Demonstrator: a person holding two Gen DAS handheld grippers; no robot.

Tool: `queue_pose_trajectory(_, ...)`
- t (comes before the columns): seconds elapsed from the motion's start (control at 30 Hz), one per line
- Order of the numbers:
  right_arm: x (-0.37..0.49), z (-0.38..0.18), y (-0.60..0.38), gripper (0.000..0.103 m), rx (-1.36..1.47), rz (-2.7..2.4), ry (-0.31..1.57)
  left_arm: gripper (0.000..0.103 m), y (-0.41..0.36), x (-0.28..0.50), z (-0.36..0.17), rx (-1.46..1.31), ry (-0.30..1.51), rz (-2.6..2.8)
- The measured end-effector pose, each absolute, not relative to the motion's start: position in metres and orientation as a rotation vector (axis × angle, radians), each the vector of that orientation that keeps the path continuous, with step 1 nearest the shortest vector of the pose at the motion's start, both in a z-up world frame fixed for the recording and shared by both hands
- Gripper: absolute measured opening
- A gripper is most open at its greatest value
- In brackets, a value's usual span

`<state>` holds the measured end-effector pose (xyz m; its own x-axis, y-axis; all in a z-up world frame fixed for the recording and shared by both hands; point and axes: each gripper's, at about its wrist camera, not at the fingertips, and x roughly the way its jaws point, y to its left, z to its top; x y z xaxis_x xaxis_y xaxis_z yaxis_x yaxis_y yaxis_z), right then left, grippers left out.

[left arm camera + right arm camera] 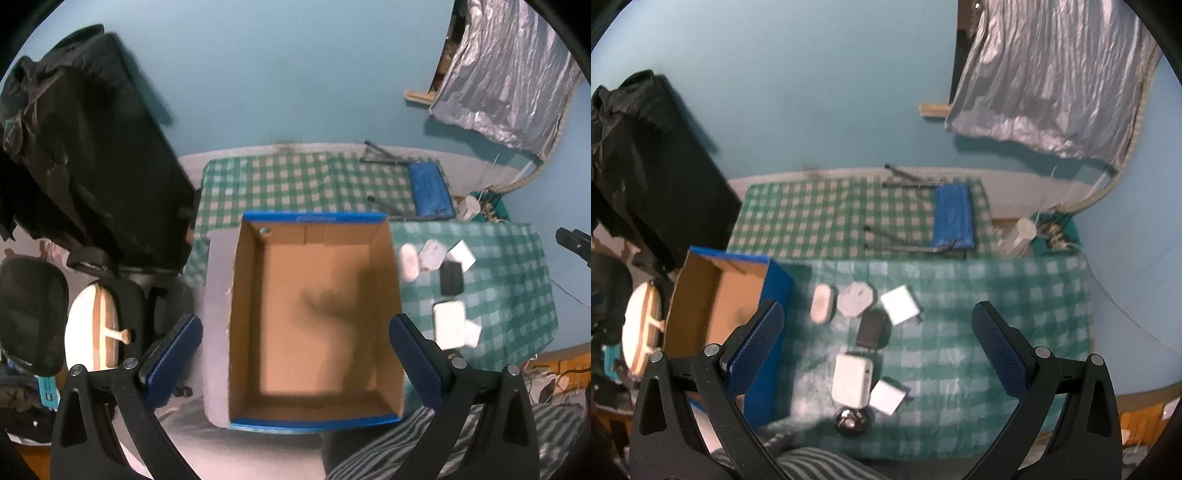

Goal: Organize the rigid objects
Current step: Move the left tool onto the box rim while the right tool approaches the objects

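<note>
An open cardboard box [314, 317] with blue edges sits on the green checked cloth [979, 332], nothing visible inside it. Right of the box lies a cluster of small items: a white power bank [852, 380], white adapters [900, 304], a black case [871, 328]. Both the left gripper [295, 363] and the right gripper [877, 349] hover with fingers wide apart, holding nothing.

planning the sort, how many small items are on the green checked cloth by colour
White: 4 – oval case, square adapter, large rectangular charger, small square adapter
Grey: 1 – pale hexagonal case
Black: 2 – rectangular block, round dark item
Total: 7, none in the cardboard box
</note>
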<state>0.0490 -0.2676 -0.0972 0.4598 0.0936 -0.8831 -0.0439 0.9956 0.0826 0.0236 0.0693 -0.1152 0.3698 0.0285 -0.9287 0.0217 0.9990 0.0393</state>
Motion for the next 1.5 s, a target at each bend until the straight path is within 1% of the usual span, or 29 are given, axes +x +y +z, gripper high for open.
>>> queue_pose_trajectory(0.23, 0.046, -0.156, -0.264, 0.101, 0.02, 0.108, 1.232, 0.102, 0.093, 0.017, -0.161, 0.039, 1.294, 0.043)
queue_pose_trajectory(0.5, 0.038, -0.214, -0.269, 0.101, 0.069, 0.111, 1.35, 0.102, 0.116, 0.012, -0.203, 0.005, 1.388, 0.054)
queue_pose_trajectory(0.9, 0.028, -0.265, -0.259, 0.101, 0.005, 0.116, 1.43, 0.101, 0.152, 0.013, -0.246, 0.009, 1.48, 0.078)
queue_pose_trajectory(1.0, 0.028, -0.273, -0.254, 0.101, -0.019, 0.12, 1.443, 0.088, 0.16, 0.013, -0.257, -0.022, 1.508, 0.069)
queue_pose_trajectory(1.07, 0.028, -0.279, -0.252, 0.101, -0.032, 0.12, 1.456, 0.074, 0.163, 0.013, -0.263, -0.041, 1.521, 0.066)
queue_pose_trajectory(1.1, 0.028, -0.282, -0.25, 0.101, -0.036, 0.122, 1.461, 0.07, 0.166, 0.014, -0.267, -0.051, 1.531, 0.068)
queue_pose_trajectory(1.17, 0.028, -0.289, -0.248, 0.1, -0.05, 0.12, 1.477, 0.054, 0.169, 0.014, -0.273, -0.065, 1.547, 0.072)
queue_pose_trajectory(1.23, 0.028, -0.294, -0.246, 0.099, -0.062, 0.117, 1.486, 0.044, 0.172, 0.015, -0.276, -0.082, 1.554, 0.064)
queue_pose_trajectory(1.3, 0.029, -0.298, -0.244, 0.099, -0.072, 0.115, 1.491, 0.036, 0.174, 0.015, -0.28, -0.092, 1.563, 0.052)
queue_pose_trajectory(1.37, 0.029, -0.302, -0.242, 0.099, -0.086, 0.11, 1.5, 0.025, 0.175, 0.015, -0.283, -0.107, 1.567, 0.033)
queue_pose_trajectory(1.5, 0.031, -0.306, -0.237, 0.099, -0.104, 0.108, 1.501, 0.015, 0.169, 0.016, -0.288, -0.086, 1.584, -0.008)
